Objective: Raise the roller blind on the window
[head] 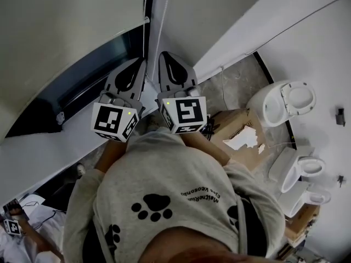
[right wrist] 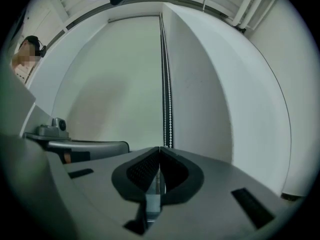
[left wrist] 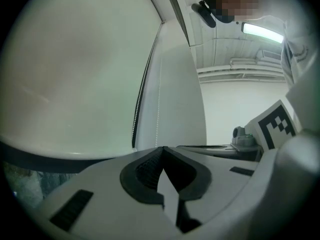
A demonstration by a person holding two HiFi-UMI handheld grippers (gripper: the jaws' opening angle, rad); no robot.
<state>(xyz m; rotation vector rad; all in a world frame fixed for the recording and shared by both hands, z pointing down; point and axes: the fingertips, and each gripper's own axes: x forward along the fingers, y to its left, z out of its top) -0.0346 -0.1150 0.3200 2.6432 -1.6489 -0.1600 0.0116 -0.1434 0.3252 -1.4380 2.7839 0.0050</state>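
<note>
The pale roller blind (head: 66,21) (left wrist: 75,74) (right wrist: 130,74) hangs over most of the window, with a dark strip of glass (head: 71,92) showing under its bottom edge. The bead chain (head: 145,15) (left wrist: 157,114) (right wrist: 165,99) runs down the window's right side. Both grippers are held up side by side at the chain. My left gripper (head: 142,60) (left wrist: 162,148) is shut, and one strand ends at its tips. My right gripper (head: 163,53) (right wrist: 160,148) is shut on the chain, with beads visible between its pads.
The white window reveal (right wrist: 210,94) stands just right of the chain and the sill (head: 44,152) lies below. On the floor to the right are a torn cardboard box (head: 230,125) and two toilets (head: 282,103) (head: 307,166). Another person's hand (head: 16,210) is at the lower left.
</note>
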